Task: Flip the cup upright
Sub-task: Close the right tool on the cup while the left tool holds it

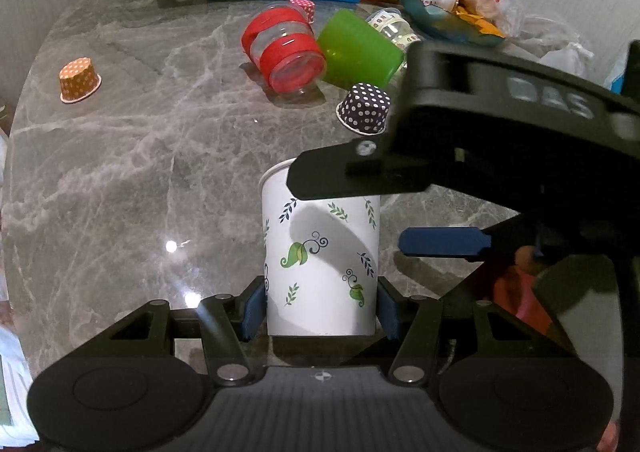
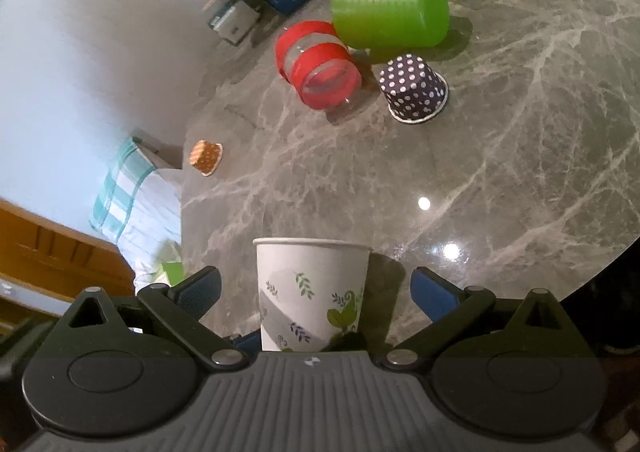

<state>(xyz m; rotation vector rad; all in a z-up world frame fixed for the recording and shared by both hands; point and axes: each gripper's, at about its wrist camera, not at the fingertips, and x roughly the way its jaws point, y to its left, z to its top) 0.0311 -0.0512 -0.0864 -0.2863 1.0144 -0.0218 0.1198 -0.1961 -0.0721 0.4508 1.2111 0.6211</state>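
You have the leaf-print paper cup (image 1: 320, 264) clamped low between the left gripper (image 1: 320, 306) pads near the tabletop (image 1: 120, 179) edge, right gripper (image 2: 316, 292) spread around it untouching; judged light, thin-walled, crushable, so squeeze gently near the stiffer base.

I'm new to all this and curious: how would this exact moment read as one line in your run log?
paper cup: upright on table, rim up | left gripper: shut on cup base | right gripper: open around cup | step: flip done

**Paper cup standing upright**

The paper cup (image 1: 320, 256) is white, printed with small green and dark blue leaf sprigs and curling vines. It stands upright on the grey marbled counter (image 1: 140, 171), its rolled rim on top and open mouth facing up, narrower base down, close in front of both cameras.
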